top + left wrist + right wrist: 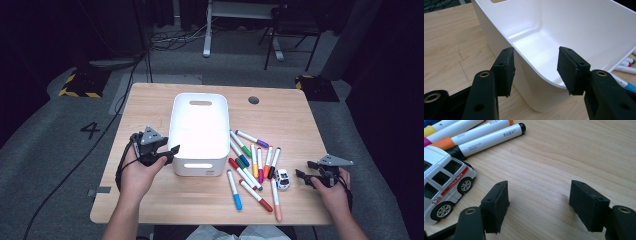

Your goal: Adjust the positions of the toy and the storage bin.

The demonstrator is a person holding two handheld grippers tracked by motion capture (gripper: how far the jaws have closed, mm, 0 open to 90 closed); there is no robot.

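Left claw (pixel 535 72) clamped over the near corner of the white bin (pixel 574 32).
In the left gripper view one jaw presses the outside of the bin's wall and the other sits inside, the rim between them. The bin stands upright near the middle of the tabletop (pixel 150 200), its near wall toward the person's edge. Just to its right lie the scattered markers (pixel 252 165) and a toy ambulance (pixel 283 178). The right claw (pixel 306 179) rests low near the tabletop's near right corner, its jaws spread with only bare wood between them, the ambulance just beside one jaw.
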